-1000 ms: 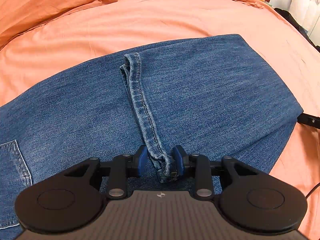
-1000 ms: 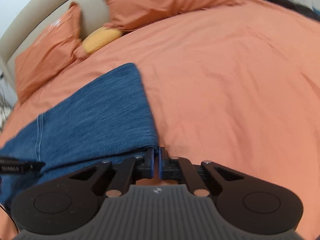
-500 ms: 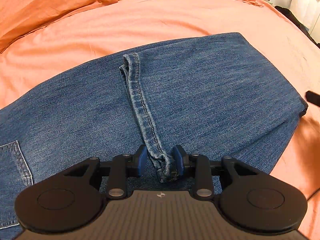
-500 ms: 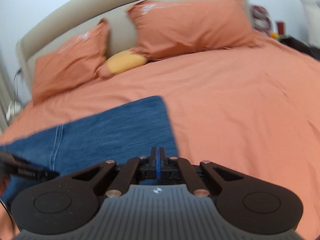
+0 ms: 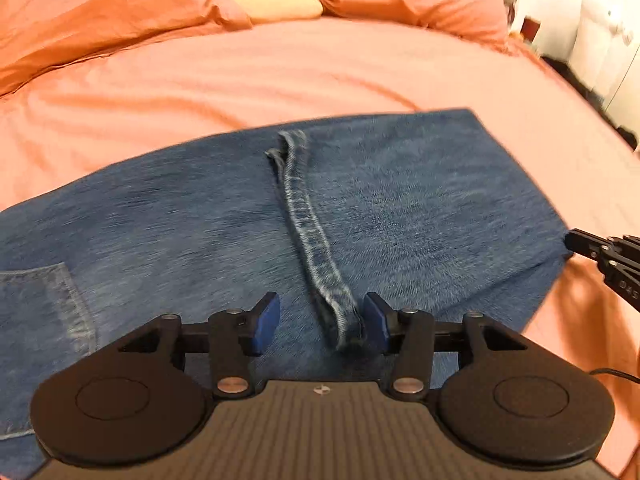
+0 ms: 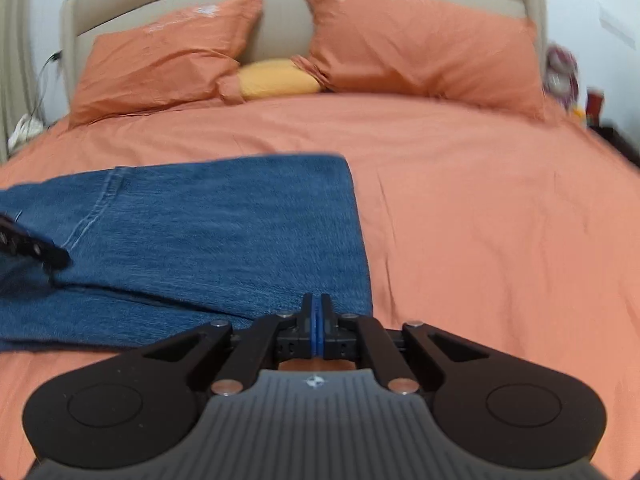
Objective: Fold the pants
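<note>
Blue jeans (image 5: 400, 208) lie folded flat across the orange bed sheet (image 5: 280, 80). The leg hem (image 5: 308, 232) runs as a stitched strip over the top layer toward my left gripper (image 5: 318, 322). Its jaws are opening; the hem end lies loose between them, close to the right pad (image 5: 376, 322), and is not pinched. A back pocket (image 5: 44, 304) shows at the left. My right gripper (image 6: 316, 322) is shut, pads together with nothing visible between them, just above the jeans' (image 6: 224, 232) near right corner. Its tip also shows at the jeans' right edge (image 5: 576, 242).
Two orange pillows (image 6: 420, 48) and a yellow cushion (image 6: 276, 78) lean on the beige headboard (image 6: 280, 12). Bare sheet (image 6: 500, 220) spreads right of the jeans. White furniture (image 5: 600, 40) stands beyond the bed's right side. A cable (image 5: 612, 372) trails near the right gripper.
The left jaws have spread apart and let go of the hem end, and that gripper has lifted back a little. The right wrist view has rolled level; its gripper stays shut.
</note>
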Tool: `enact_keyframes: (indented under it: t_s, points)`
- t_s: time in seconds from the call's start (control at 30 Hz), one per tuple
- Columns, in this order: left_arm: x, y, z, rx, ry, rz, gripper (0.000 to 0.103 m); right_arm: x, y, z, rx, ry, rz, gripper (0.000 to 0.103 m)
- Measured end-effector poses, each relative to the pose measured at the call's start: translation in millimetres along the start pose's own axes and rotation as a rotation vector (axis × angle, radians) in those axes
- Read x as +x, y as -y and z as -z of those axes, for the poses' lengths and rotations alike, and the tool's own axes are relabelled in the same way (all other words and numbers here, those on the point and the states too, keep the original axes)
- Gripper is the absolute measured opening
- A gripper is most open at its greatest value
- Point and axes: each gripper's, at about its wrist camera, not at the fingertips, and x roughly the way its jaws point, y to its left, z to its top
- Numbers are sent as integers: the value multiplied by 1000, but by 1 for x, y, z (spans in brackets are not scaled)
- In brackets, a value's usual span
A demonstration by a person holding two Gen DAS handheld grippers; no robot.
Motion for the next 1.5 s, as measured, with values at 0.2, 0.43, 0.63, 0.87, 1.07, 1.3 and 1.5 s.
enact_keyframes:
  t_s: [0.2,0.43,0.63,0.87,1.07,1.3,1.5]
  points:
    - [-54,-36,9,-69,24,-42,58,-20,-28,-29,-73,2,-84,0]
    - [-114,-127,35,-334,93,-131,61,-23,-92,-71,-253,-44,-231,9]
    - [-144,-199,83,-562,133,-232,68,-1,-143,-93,-415,-163,-343,21]
    - [-151,-266,143,-911,235,-209,73,35,-197,-104,-584,-245,-332,20]
    - [-132,-302,167,-1116,315,-93,76,74,-216,-115,-669,-335,-314,20]
    - [-105,-321,165,-1120,361,-72,76,107,-232,-115,-785,-438,-361,21]
    - [-103,-323,161,-1073,377,-98,67,131,-233,-119,-791,-543,-396,22]
